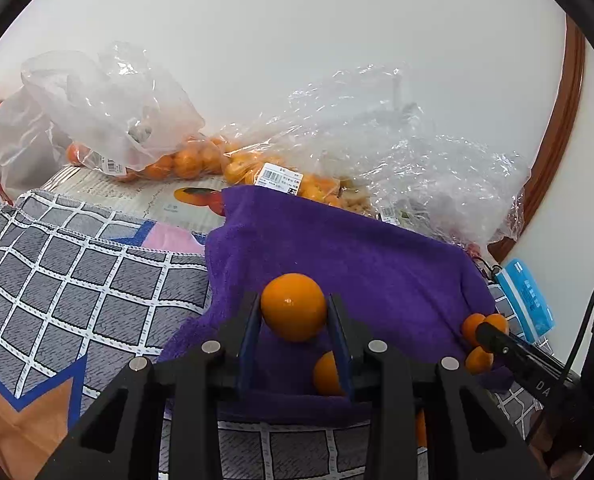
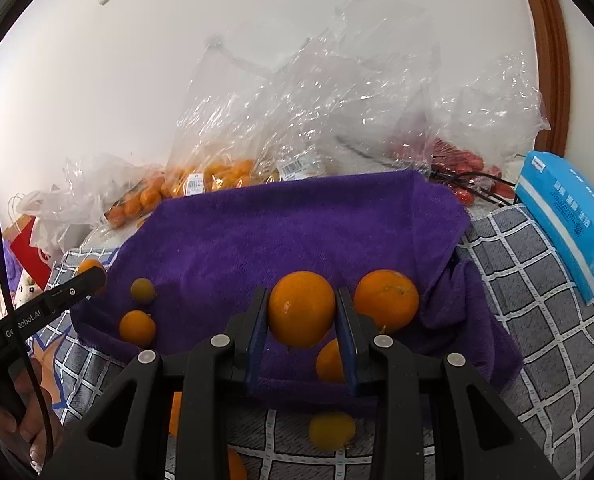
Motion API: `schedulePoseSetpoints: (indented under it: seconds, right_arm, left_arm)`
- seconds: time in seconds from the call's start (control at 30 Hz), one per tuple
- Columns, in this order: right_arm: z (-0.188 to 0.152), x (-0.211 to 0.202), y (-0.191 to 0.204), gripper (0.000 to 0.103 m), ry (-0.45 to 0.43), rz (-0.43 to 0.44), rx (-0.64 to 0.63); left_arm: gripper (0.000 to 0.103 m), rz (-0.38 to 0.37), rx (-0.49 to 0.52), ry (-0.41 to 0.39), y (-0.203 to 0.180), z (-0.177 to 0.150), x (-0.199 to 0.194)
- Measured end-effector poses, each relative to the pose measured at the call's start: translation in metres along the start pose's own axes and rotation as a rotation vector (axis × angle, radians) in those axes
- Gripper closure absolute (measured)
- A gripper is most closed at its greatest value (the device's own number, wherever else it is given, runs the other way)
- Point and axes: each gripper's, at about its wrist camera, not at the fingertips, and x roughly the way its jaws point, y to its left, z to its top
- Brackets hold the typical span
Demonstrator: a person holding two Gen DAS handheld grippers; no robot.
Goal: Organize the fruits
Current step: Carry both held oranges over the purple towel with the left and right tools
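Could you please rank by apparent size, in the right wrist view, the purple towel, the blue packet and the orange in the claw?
1. purple towel
2. blue packet
3. orange, though nearness to the camera enlarges it.

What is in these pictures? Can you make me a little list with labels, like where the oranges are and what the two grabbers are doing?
left gripper: shut on a round orange fruit
right gripper: shut on another round orange fruit
cloth: purple fluffy towel, loose oranges lying on it
biggest loose fruit: large orange, right of the right gripper
behind towel: crinkly clear plastic bags of small oranges
underneath: grey checked cloth
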Motion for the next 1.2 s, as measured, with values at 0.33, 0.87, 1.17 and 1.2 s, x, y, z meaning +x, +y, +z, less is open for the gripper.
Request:
schedulePoseSetpoints:
  seconds: [0.33, 0.87, 1.17, 1.2]
  right_arm:
    - [-0.002, 0.005, 0.003, 0.071, 0.024, 0.000, -0.015]
    - [-0.006, 0.010, 0.006, 0.070, 0.039, -0.021, -0.030]
    - [-0.007, 0.011, 0.009, 0.070, 0.038, -0.035, -0.046]
    - [-0.007, 0.011, 0.009, 0.070, 0.037, -0.035, -0.045]
  left_arm:
    - [0.071, -0.010, 0.005, 0.018, -0.003, -0.001, 0.004]
    - [0.071, -0.027, -0.019, 0.047, 0.000, -0.003, 0.010]
    - [0.071, -0.024, -0.017, 0.053, -0.001, -0.004, 0.011]
    - [0.071, -0.025, -0.017, 0.054, -0.001, -0.004, 0.011]
